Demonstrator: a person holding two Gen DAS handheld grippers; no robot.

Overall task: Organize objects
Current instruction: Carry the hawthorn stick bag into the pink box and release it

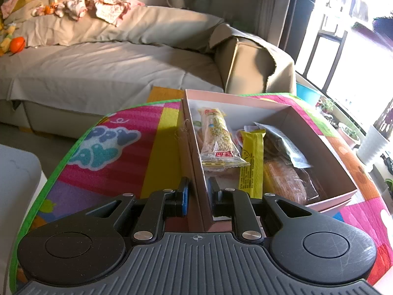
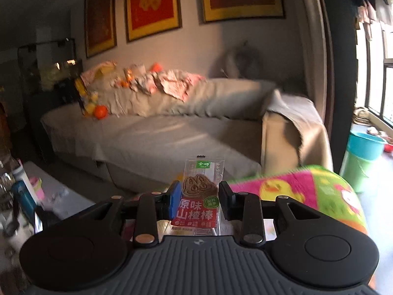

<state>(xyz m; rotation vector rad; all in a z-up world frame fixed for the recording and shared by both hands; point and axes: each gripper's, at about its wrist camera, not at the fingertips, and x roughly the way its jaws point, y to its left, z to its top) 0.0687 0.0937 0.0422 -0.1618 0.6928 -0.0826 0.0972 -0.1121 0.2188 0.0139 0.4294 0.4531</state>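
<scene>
A pink cardboard box [image 1: 326, 147] lies open on a bright play mat [image 1: 105, 147]. Inside it are a clear-wrapped grain bar [image 1: 217, 135], a yellow snack bar [image 1: 251, 162], a grey-green pouch [image 1: 285, 145] and orange packets [image 1: 287, 184]. My left gripper [image 1: 197, 189] is shut on the box's near left wall [image 1: 196, 162], one pad on each side of it. My right gripper [image 2: 200, 194] is held up in the air, shut on a small red-and-clear hawthorn snack packet [image 2: 199, 196] that stands upright between its pads.
A grey covered sofa [image 1: 110, 66] with strewn clothes [image 1: 98, 5] and an orange ball [image 1: 17, 44] stands behind the mat. A white table [image 2: 54, 191] with bottles is at the left in the right wrist view. A blue and a green bucket [image 2: 361, 154] stand by the window.
</scene>
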